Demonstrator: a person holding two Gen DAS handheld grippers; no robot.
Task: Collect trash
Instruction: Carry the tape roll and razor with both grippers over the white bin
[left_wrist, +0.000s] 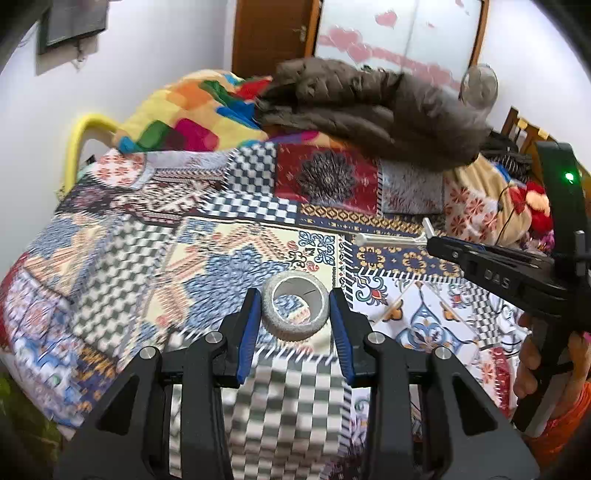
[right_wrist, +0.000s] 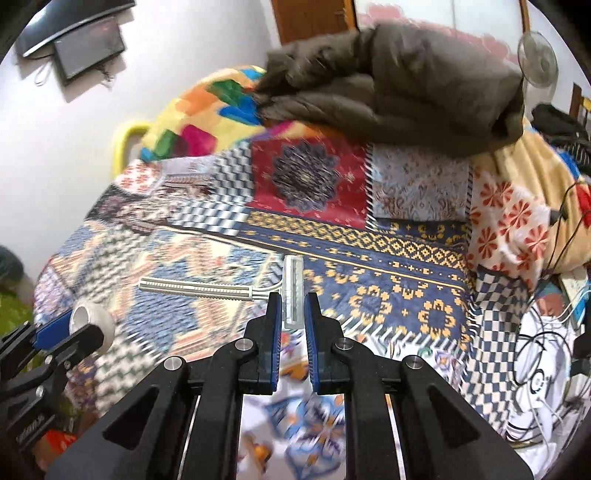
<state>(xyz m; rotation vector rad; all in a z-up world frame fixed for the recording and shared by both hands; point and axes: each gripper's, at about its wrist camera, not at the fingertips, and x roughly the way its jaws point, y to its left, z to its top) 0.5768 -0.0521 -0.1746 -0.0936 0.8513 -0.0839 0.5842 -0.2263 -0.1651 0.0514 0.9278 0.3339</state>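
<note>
Two trash items in grip, neither binned — no bin in view. Left tongs (left_wrist: 291, 314) pinch grey cardboard tape-roll core (left_wrist: 294, 309); right tongs (right_wrist: 293, 314) pressed on head of white plastic disposable razor (right_wrist: 207, 290). Both above bed's patchwork-print sheet (left_wrist: 129, 258) — brown quilted jacket (left_wrist: 369, 107) at far end, white walls.

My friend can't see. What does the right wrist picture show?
The right gripper holds a white razor by its head, handle sticking out left, above a patchwork bedspread. At far left, the left gripper holds a tape roll.
</note>
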